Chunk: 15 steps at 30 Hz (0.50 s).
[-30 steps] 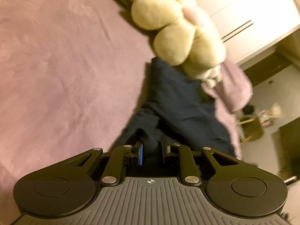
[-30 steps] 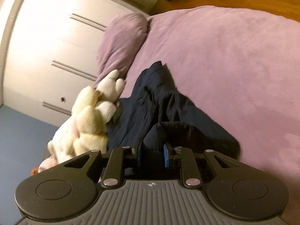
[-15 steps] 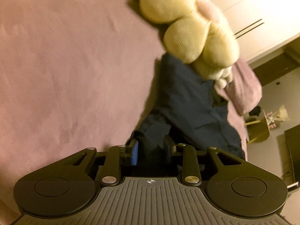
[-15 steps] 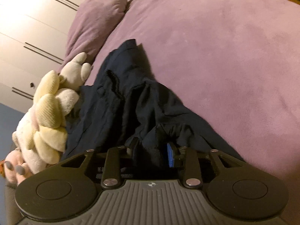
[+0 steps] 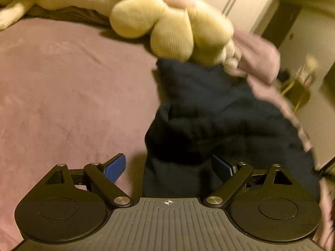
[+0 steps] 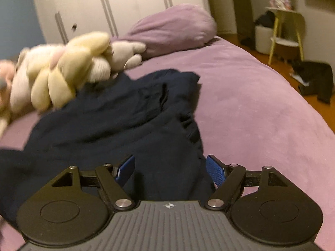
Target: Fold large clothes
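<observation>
A dark navy garment (image 5: 219, 113) lies crumpled on the purple bed (image 5: 69, 87). It also shows in the right wrist view (image 6: 117, 121). My left gripper (image 5: 169, 167) is open, its blue pads spread wide over the garment's near edge. My right gripper (image 6: 170, 170) is open too, its pads either side of the garment's near fold. Neither holds the cloth.
A cream plush toy (image 5: 167, 25) lies at the garment's far end, also seen in the right wrist view (image 6: 69, 73). A purple pillow (image 6: 173, 29) sits beyond. White wardrobe doors (image 6: 117, 6) stand behind. A yellow chair (image 6: 286, 33) and dark clothes (image 6: 314, 79) are on the floor at right.
Both grippers were shut on the navy garment and have opened and let it go. The garment now lies on the bed. Both views have swung level.
</observation>
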Available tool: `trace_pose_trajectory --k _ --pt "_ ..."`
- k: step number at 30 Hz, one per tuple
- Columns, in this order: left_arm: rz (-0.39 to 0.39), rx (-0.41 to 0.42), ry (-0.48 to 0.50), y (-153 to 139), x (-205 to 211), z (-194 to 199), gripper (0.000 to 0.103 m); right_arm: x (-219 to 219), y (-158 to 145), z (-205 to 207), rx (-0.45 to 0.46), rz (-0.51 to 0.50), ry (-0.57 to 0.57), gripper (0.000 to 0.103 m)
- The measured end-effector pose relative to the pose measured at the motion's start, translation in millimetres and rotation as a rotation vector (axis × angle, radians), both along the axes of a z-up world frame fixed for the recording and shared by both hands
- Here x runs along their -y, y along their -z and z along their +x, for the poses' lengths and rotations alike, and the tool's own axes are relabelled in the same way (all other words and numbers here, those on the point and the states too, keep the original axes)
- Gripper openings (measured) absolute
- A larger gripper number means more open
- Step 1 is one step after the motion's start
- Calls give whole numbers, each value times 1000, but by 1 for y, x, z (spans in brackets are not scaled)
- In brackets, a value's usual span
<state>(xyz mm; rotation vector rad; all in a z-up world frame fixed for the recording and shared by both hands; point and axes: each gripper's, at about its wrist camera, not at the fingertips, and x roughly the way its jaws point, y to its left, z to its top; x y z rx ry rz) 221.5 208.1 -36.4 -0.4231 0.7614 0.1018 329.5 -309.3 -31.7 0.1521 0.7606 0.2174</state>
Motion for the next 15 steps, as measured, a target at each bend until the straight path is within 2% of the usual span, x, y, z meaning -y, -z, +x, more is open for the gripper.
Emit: trace_pose_trajectory --k 2,5,7,9,10,11,12,13,15 --pt "3 9 1 4 2 7 93 -11 4 6 -2 -44 -28 68" --pt "-54 19 -11 8 0 14 91 -26 9 14 0 -135 -67 61" --pt "-42 34 1 7 3 18 80 -30 13 16 1 -161 -83 57" --pt "-16 24 -7 7 5 22 62 -29 13 17 14 -164 -91 45" --pt "-23 19 -5 8 5 23 57 -29 12 16 25 -173 -90 36" --pt "-34 14 -3 8 4 23 41 -28 11 15 33 -181 -86 26" --pt "-48 13 -1 8 4 23 33 -27 10 14 38 -178 -82 17" --pt "-52 18 0 7 4 23 33 -26 10 14 39 -179 -75 12" --pt "-43 22 14 6 6 24 31 -23 10 14 37 -170 -83 12"
